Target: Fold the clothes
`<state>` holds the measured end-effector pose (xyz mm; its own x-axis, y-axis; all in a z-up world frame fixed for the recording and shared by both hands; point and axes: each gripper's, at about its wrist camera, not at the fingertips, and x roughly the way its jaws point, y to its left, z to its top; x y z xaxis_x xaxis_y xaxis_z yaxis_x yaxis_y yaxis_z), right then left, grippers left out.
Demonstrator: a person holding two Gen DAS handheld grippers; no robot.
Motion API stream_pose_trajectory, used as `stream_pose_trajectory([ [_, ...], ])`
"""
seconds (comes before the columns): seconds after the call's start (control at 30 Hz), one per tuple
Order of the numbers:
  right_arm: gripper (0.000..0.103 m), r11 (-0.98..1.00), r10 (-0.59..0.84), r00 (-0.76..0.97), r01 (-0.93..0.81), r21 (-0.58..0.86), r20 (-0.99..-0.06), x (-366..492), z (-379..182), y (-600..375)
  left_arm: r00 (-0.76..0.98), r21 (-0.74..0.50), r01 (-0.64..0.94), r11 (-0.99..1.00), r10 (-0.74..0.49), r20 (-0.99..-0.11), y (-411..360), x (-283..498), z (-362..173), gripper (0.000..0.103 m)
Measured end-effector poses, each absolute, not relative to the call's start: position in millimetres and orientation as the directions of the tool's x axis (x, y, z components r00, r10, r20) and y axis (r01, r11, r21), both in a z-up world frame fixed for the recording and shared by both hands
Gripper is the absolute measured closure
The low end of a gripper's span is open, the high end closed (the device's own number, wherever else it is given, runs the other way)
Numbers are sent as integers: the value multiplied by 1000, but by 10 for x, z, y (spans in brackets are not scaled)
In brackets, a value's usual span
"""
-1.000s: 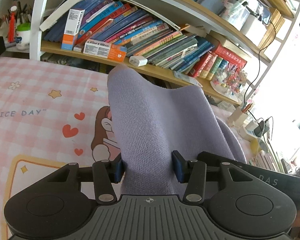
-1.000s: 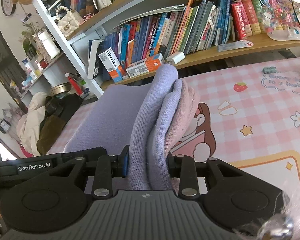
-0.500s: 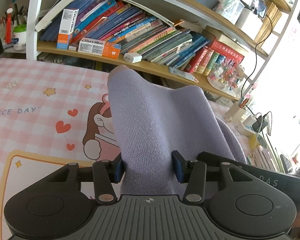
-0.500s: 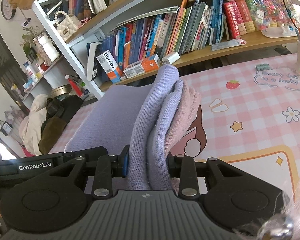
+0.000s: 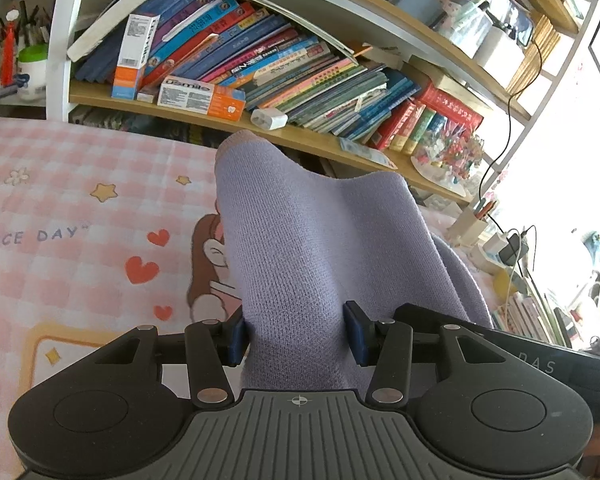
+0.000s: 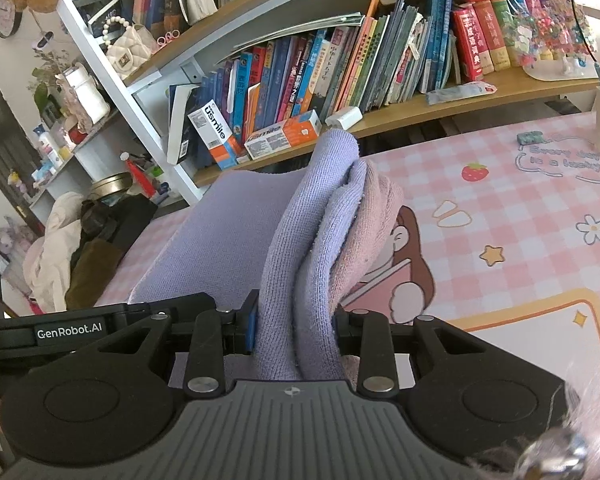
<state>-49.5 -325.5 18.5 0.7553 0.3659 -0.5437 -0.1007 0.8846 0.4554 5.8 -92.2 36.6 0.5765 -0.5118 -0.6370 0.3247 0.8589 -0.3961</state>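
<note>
Both tools are clamped on the lilac knit garment (image 5: 320, 248): the left tool (image 5: 296, 334) grips one bunched end, the right tool (image 6: 294, 330) several gathered layers, holding it stretched above the pink desk (image 5: 80, 216), probably to fold or lay it.

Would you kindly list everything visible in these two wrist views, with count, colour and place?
knit garment: one, lilac with pink edge, held up between both grippers over the mat
table mat: one, pink check with cartoon print, under the garment
books: many, mixed colours, leaning on the wooden shelf
toothpaste boxes: two, white and orange, on the shelf front
charger plug: one, white, on the shelf edge
left gripper: black, shut on the garment
right gripper: black, shut on bunched folds
</note>
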Motion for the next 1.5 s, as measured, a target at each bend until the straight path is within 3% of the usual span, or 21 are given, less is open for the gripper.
stream_pose_trajectory([
  [0.8,74,902,338,758,-91,422,-558,380,212,-1978,556,-441,339,831,-556,-619,310,1012,235,56],
  [1.5,74,898,370,754,-140,417,-543,1636,-57,-1529,598,-460,254,851,-512,-617,791,2069,-122,56],
])
